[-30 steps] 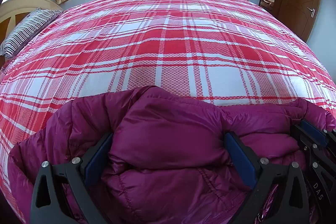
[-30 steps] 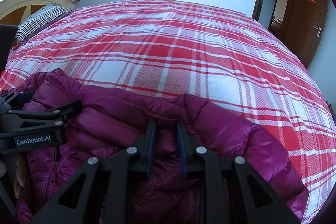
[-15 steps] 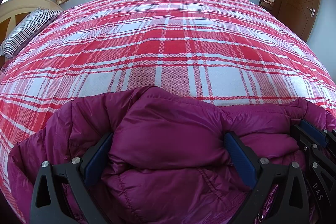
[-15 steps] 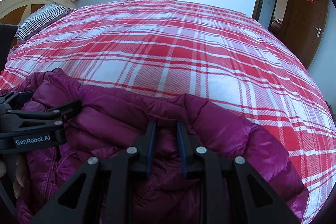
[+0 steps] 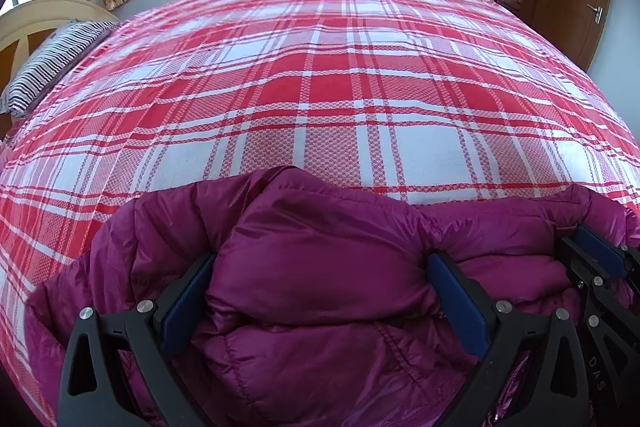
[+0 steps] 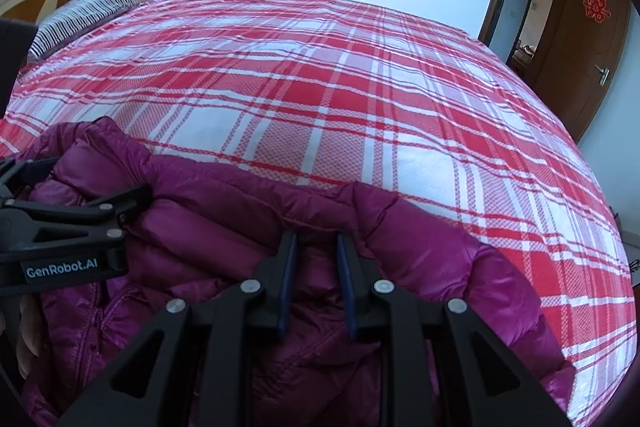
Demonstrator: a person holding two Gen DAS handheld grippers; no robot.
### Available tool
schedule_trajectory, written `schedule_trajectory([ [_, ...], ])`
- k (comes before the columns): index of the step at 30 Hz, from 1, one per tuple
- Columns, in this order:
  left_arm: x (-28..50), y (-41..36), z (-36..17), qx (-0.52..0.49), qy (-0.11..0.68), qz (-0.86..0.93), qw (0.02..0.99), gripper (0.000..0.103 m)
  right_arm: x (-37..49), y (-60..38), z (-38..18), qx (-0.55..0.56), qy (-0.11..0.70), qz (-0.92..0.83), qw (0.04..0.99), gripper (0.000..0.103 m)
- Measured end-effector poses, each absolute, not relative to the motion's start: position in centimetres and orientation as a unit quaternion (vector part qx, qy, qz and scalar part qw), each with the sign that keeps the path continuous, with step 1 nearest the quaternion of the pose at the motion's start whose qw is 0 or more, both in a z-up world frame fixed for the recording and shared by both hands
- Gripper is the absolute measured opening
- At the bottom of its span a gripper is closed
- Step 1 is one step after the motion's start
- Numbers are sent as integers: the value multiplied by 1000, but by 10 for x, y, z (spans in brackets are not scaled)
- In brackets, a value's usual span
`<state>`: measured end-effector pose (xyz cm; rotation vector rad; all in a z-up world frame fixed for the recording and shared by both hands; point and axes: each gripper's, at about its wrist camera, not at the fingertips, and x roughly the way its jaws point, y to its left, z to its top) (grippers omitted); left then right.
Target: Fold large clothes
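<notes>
Straddling a puffy fold of the quilted magenta down jacket (image 5: 320, 267), the left gripper (image 5: 320, 291) was spread wide, while the right gripper (image 6: 316, 283) was nearly closed, seemingly pinching the collar edge for folding.

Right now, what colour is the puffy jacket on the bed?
The jacket is dark magenta purple, seen best from the left wrist camera.

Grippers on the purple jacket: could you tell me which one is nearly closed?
The right gripper, pinching the jacket; the left gripper is wide open.
</notes>
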<state>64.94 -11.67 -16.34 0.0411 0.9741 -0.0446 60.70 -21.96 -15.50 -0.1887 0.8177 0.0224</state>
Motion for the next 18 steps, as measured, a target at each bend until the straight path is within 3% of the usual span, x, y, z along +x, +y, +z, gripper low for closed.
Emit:
schedule_trajectory([
  [2, 648, -112, -149, 22, 480, -19, 877, 102, 608, -219, -153, -96, 402, 10, 911, 25],
  [4, 629, -96, -117, -20, 456, -27, 889, 102, 606, -219, -144, -117, 415, 9, 902, 31],
  [6, 595, -74, -84, -51, 428, -61, 900, 102, 595, -228, -125, -91, 417, 5, 904, 62],
  [8, 553, -54, -65, -51, 410, -77, 907, 102, 560, -244, -94, -36, 390, 37, 919, 70],
  [12, 438, -7, -59, 5, 393, -87, 916, 102, 461, -277, -70, -44, 384, 71, 919, 76],
  [18, 287, 66, -104, -5, 425, -74, 902, 102, 287, -337, -98, -48, 443, 93, 890, 79],
])
